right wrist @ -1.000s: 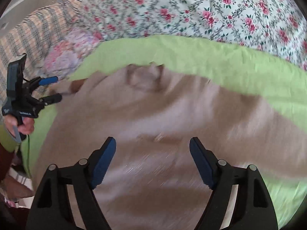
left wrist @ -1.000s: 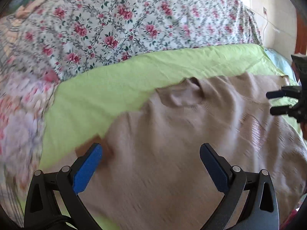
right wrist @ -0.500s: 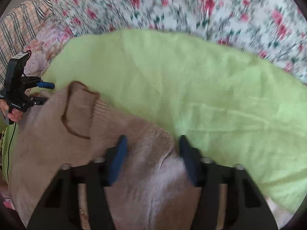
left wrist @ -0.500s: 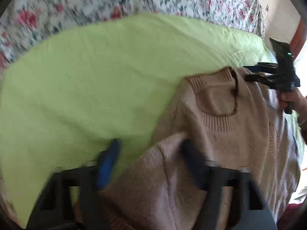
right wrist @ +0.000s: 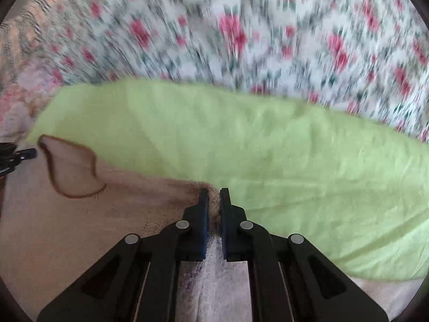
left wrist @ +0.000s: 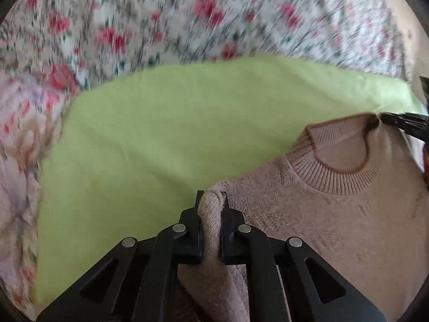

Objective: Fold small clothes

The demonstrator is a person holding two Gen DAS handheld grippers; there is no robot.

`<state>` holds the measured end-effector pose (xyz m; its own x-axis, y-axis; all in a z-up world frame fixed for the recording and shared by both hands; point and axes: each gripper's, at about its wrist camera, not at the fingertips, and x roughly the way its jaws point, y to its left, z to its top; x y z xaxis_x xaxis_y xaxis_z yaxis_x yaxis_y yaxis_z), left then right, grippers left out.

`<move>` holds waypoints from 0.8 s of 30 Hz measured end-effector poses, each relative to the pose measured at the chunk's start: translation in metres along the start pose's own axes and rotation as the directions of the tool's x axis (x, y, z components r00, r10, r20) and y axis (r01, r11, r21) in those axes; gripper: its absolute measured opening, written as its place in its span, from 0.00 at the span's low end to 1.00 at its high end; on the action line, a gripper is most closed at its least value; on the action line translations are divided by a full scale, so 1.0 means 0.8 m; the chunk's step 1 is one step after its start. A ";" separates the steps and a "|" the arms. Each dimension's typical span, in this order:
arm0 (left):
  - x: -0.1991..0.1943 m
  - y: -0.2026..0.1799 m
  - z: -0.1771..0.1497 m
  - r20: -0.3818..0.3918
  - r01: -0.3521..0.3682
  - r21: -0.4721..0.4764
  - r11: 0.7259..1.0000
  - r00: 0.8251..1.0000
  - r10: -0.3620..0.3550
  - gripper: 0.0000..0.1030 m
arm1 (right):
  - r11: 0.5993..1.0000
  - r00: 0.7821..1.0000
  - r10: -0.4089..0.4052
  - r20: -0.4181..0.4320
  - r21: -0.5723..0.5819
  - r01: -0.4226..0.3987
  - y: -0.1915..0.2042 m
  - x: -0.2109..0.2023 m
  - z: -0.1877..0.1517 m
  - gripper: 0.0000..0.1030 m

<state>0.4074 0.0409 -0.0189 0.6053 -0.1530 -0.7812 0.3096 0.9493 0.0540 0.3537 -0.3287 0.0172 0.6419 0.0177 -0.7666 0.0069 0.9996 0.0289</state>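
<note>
The left gripper (left wrist: 211, 196) and right gripper (right wrist: 214, 193) are each clamped on a shoulder of the beige knit sweater (left wrist: 335, 214), which lies on a green sheet (left wrist: 174, 139) beside floral bedding (left wrist: 187, 21). No writing is readable.

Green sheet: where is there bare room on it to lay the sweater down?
The green sheet lies bare between the floral quilt and the sweater. The near side is crowded: both grippers, left and right, pinch the sweater.
</note>
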 end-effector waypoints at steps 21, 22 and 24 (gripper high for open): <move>-0.135 -0.066 -0.038 0.095 0.024 -0.156 0.987 0.995 -0.009 0.59 | 0.904 0.996 -0.069 0.064 0.427 0.035 -0.169 -0.179 -0.171 0.37; -0.143 -0.079 -0.052 0.099 0.042 -0.159 0.986 0.995 -0.026 0.64 | 0.886 0.994 -0.092 0.056 0.461 0.056 -0.186 -0.189 -0.191 0.39; -0.150 -0.105 -0.077 0.095 0.078 -0.172 0.982 0.994 -0.062 0.65 | 0.829 0.988 -0.144 0.047 0.552 0.094 -0.233 -0.216 -0.232 0.40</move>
<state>0.2635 -0.0034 0.0318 0.6515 -0.2369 -0.7207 0.2249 0.9676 -0.1148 0.0987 -0.5134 0.0254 0.6699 -0.1274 -0.7315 0.4894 0.8166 0.3060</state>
